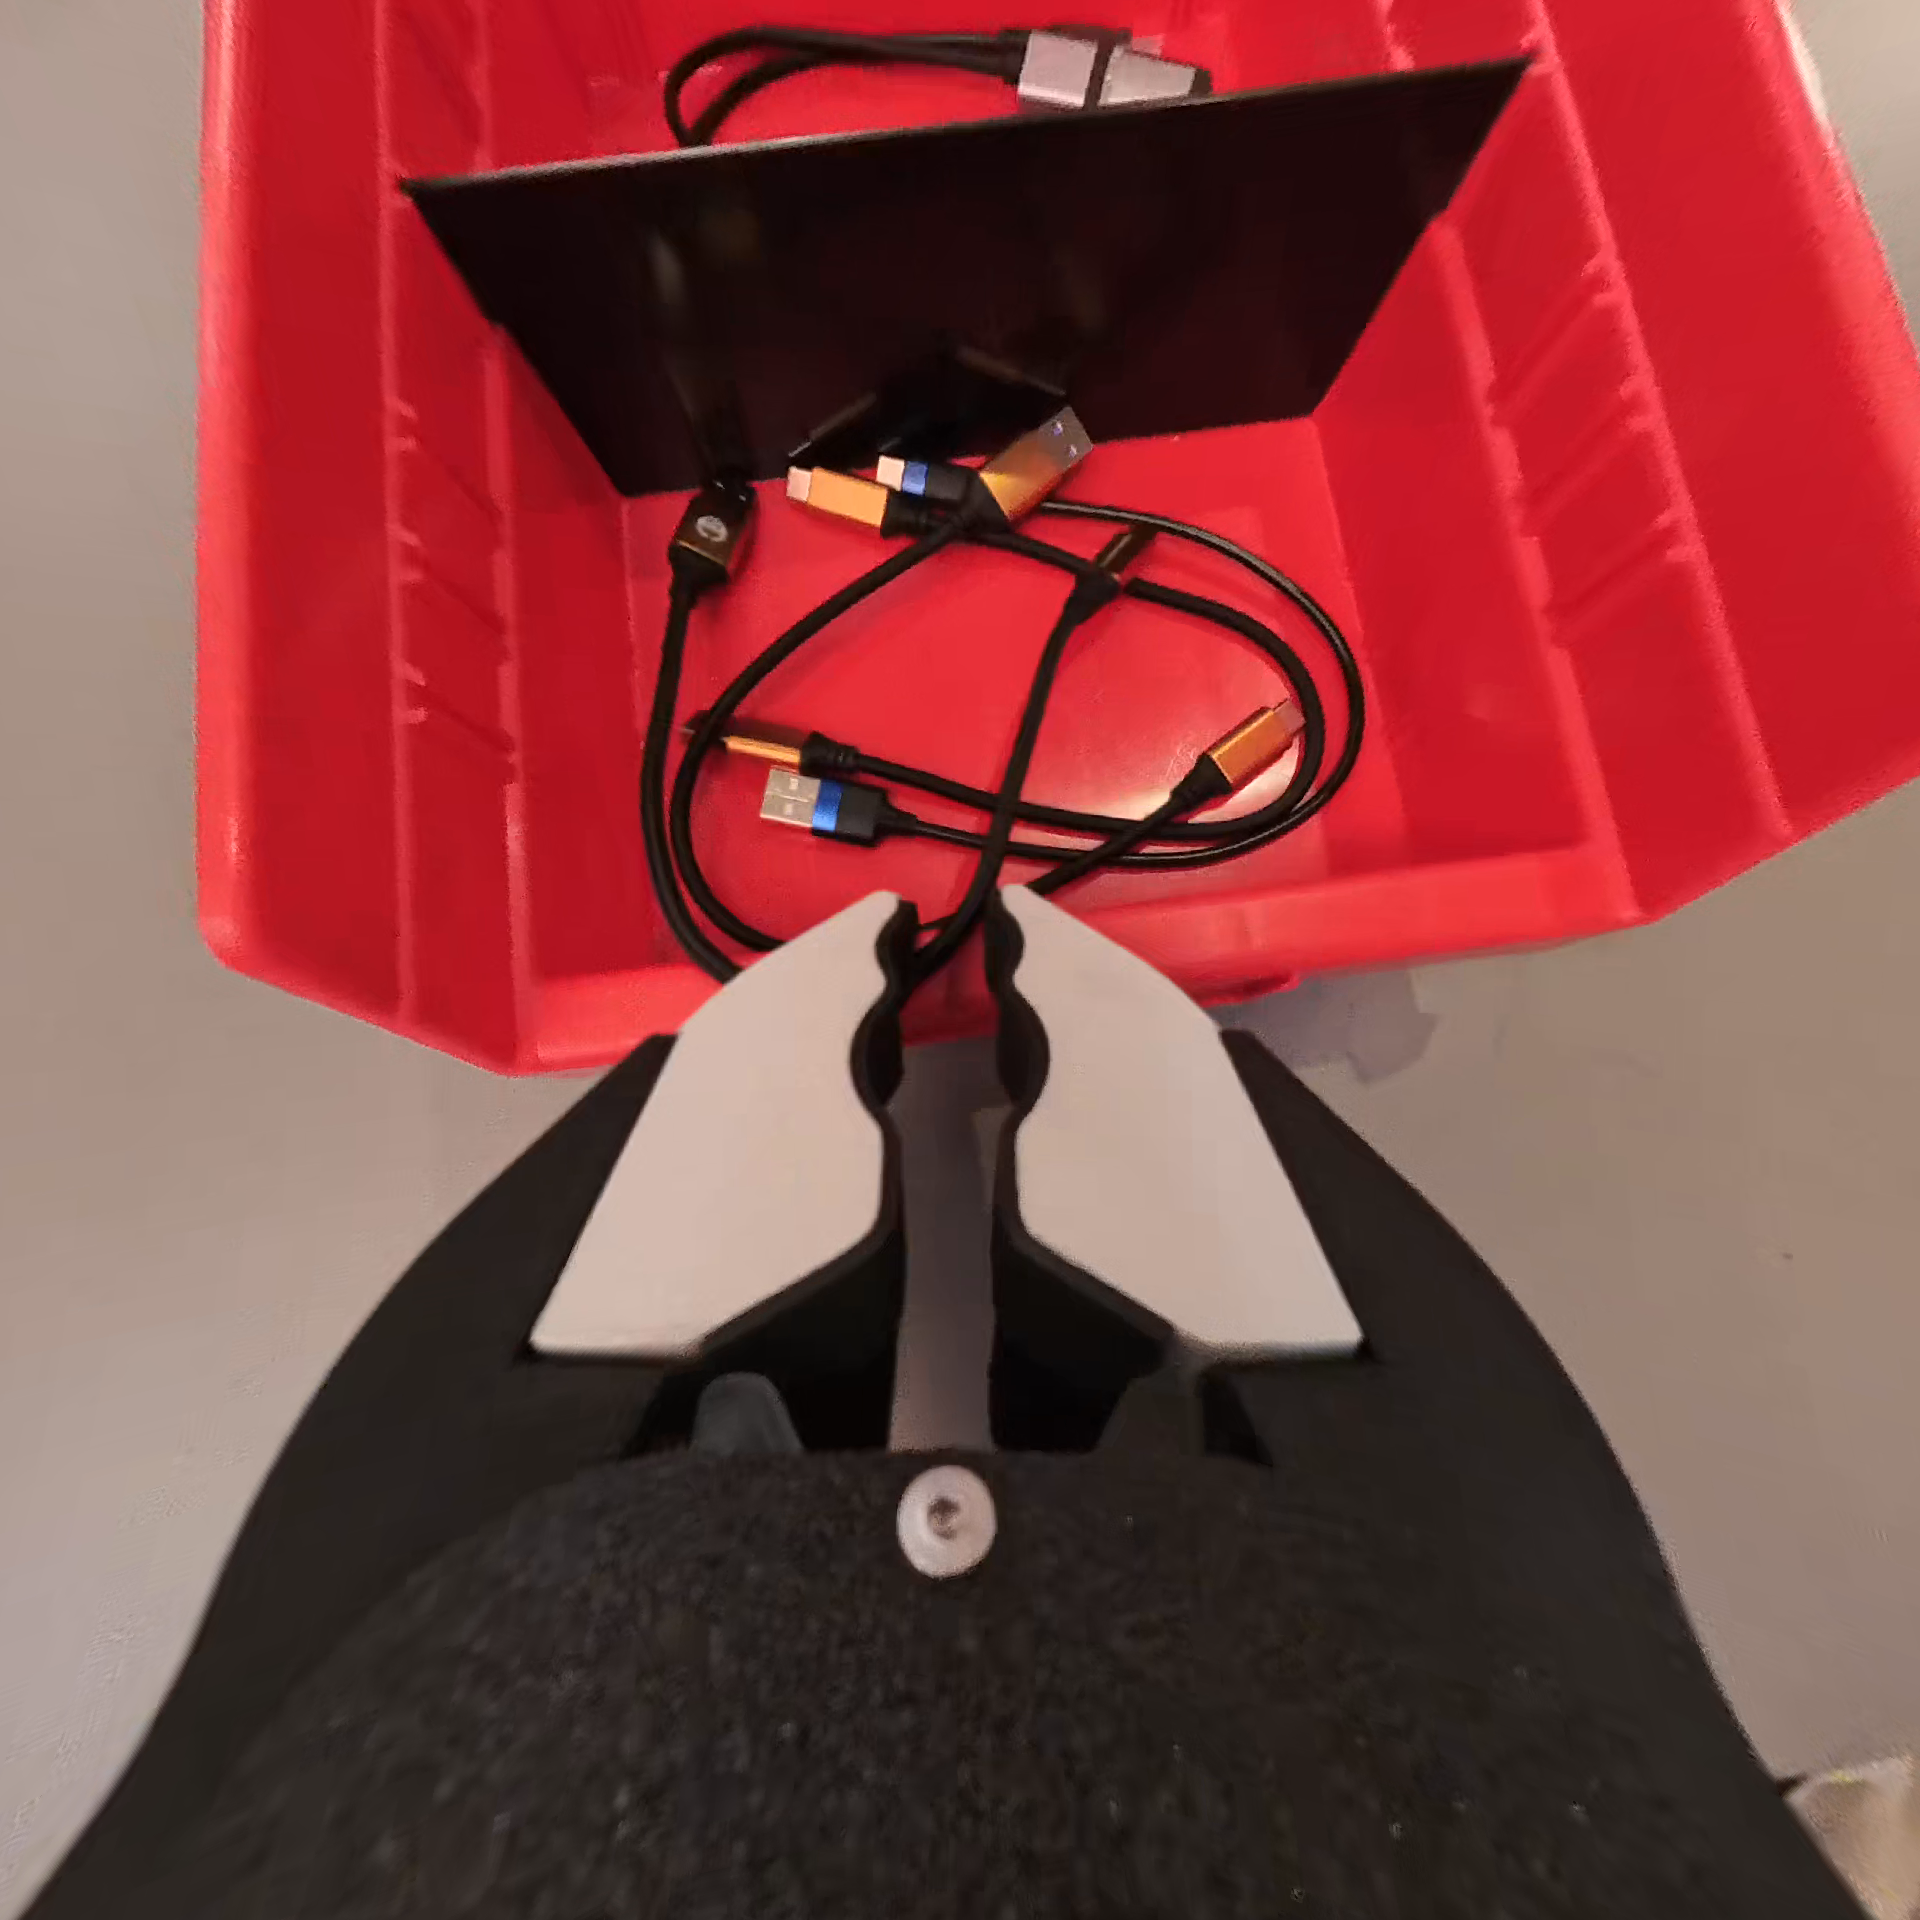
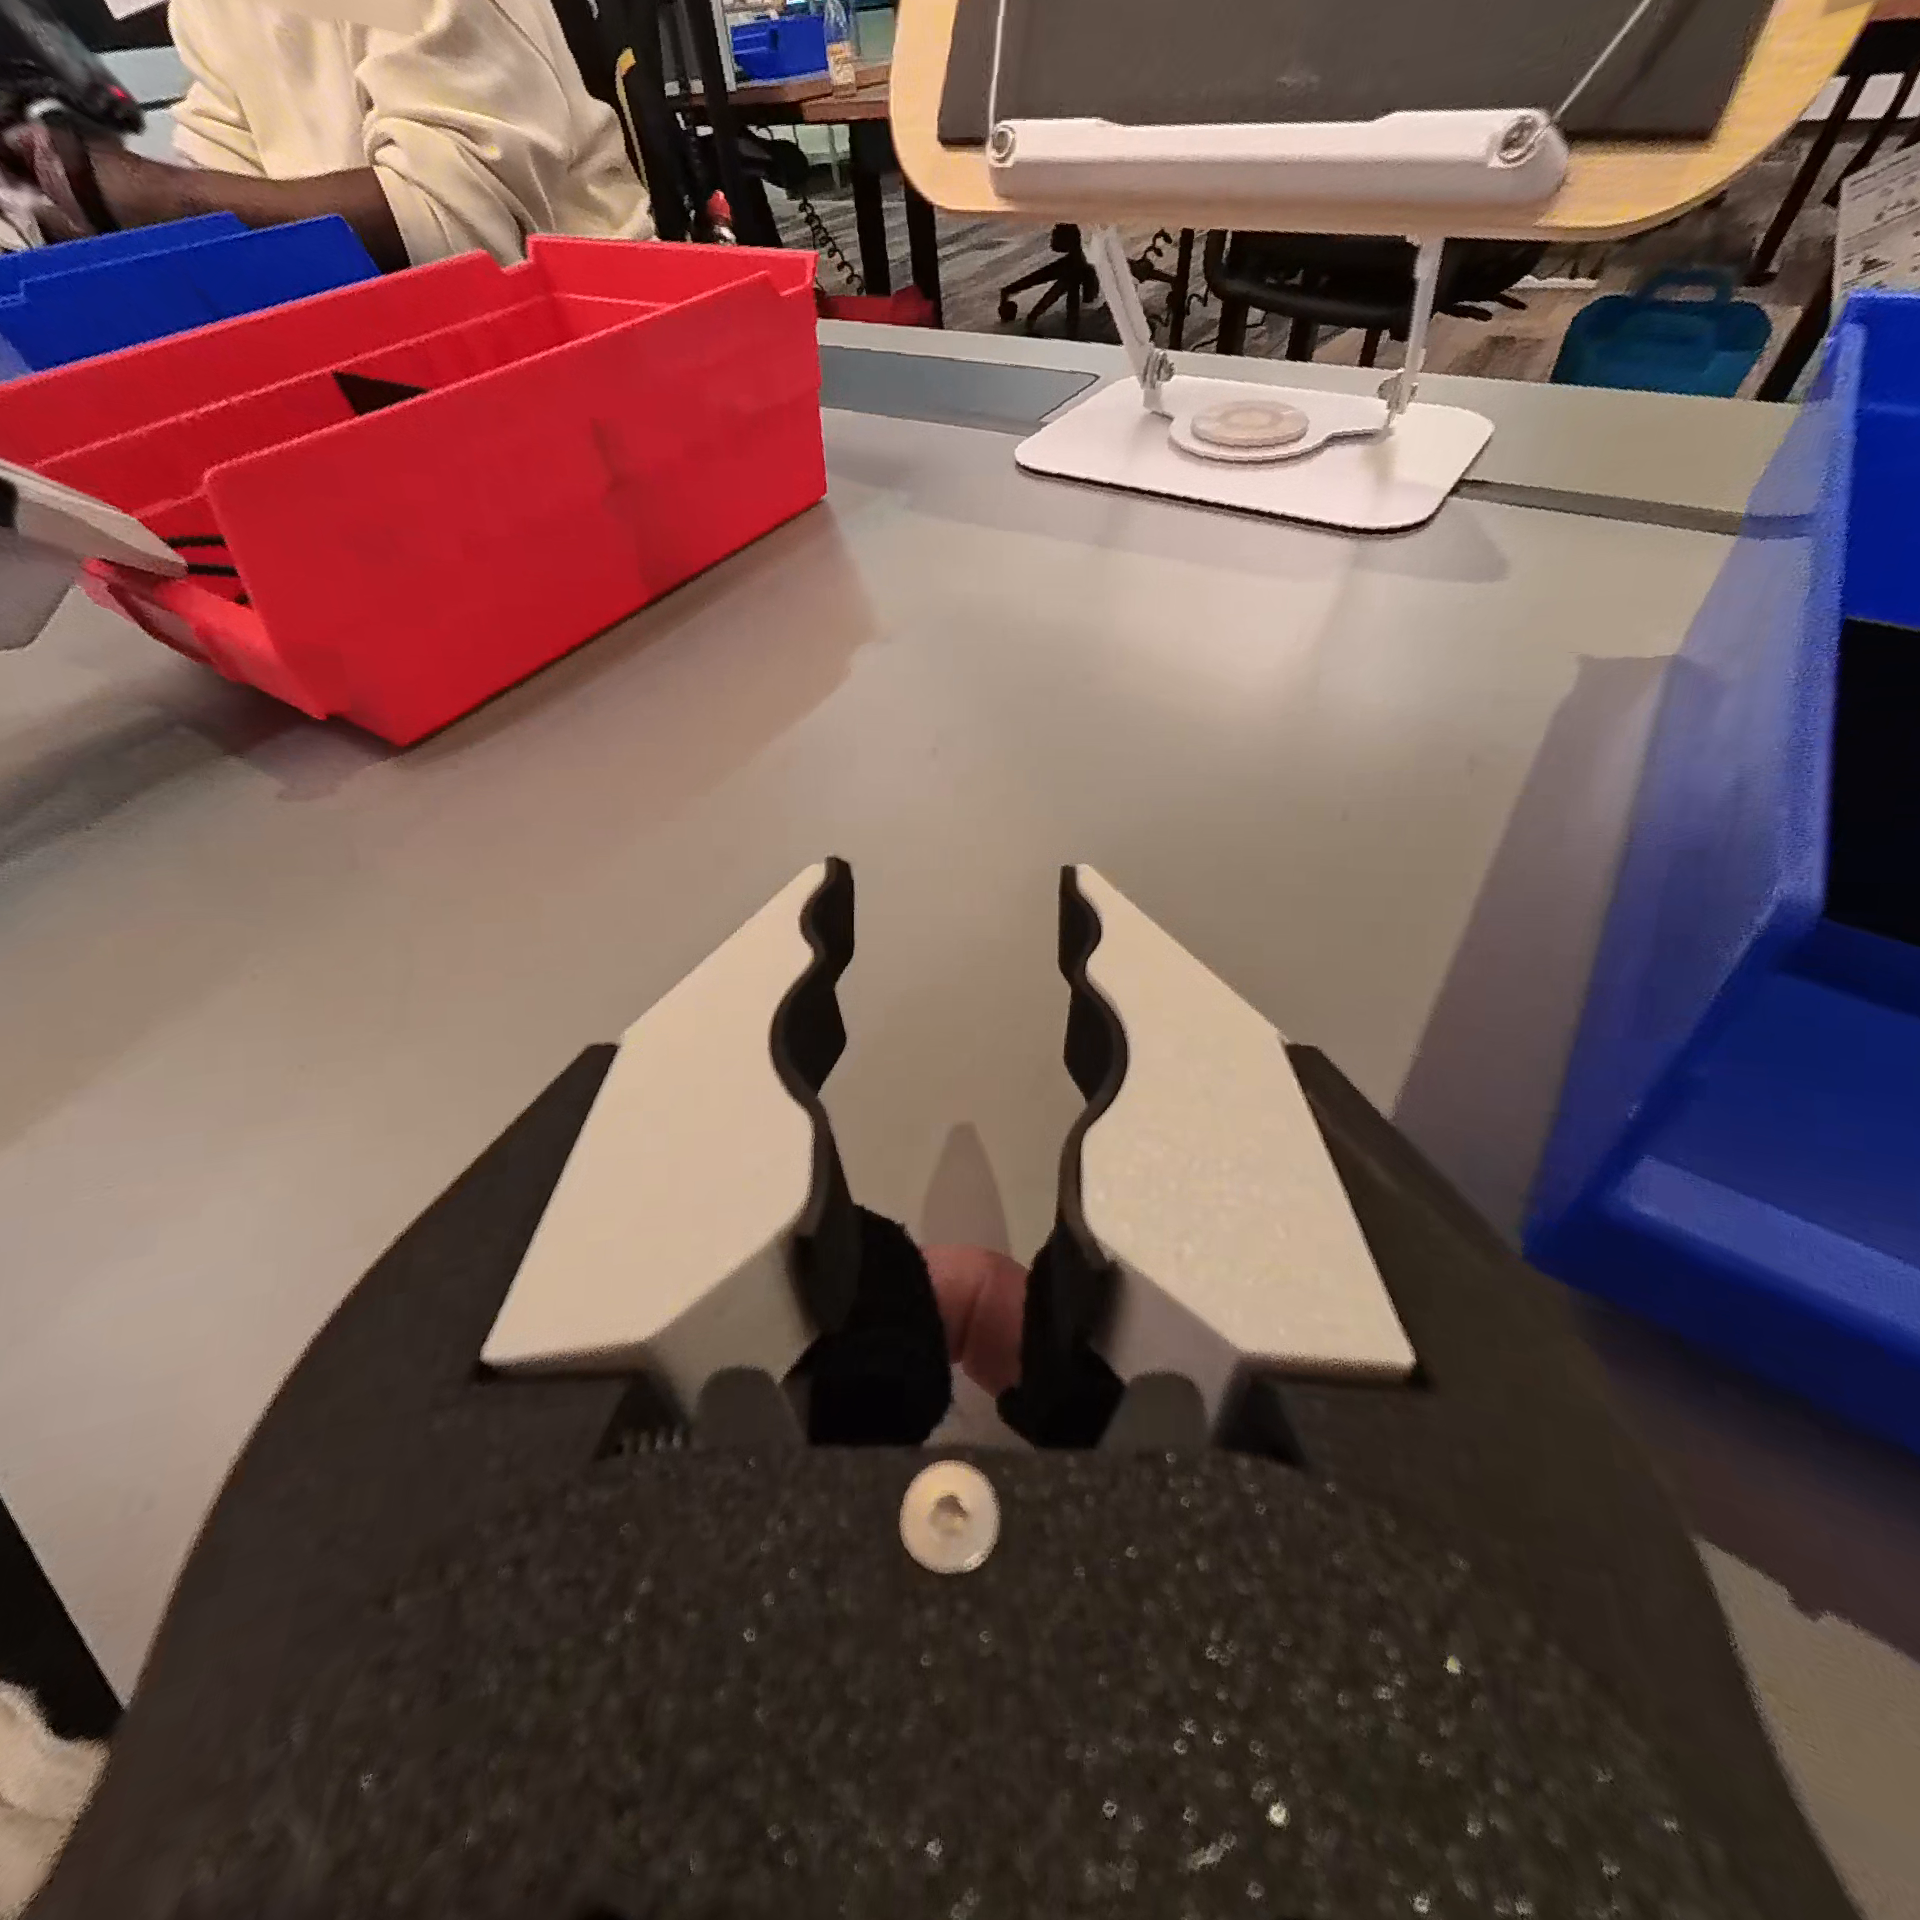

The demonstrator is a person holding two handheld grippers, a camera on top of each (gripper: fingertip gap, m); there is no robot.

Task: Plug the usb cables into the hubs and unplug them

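My left gripper (image 1: 948, 914) is at the front lip of a red bin (image 1: 312, 623). Its jaws stand close together on strands of a black multi-head USB cable (image 1: 1023, 727), which run up taut from the bin floor. The cable's gold and blue plugs (image 1: 821, 805) lie on the floor of the near compartment, more of them against a black divider (image 1: 935, 260). My right gripper (image 2: 956, 883) is open and empty, low over the grey table (image 2: 1039, 675). The red bin shows at its far left (image 2: 520, 499), with the left gripper's fingertip (image 2: 114, 540) at its open end.
A second cable with grey plugs (image 1: 1091, 68) lies behind the divider. A blue bin (image 2: 1766, 935) stands close on the right and another blue bin (image 2: 156, 281) behind the red one. A white stand (image 2: 1257, 447) is at the table's far side. A seated person in a cream top (image 2: 416, 114) is beyond. Tip to tip, the grippers are about 40 cm apart.
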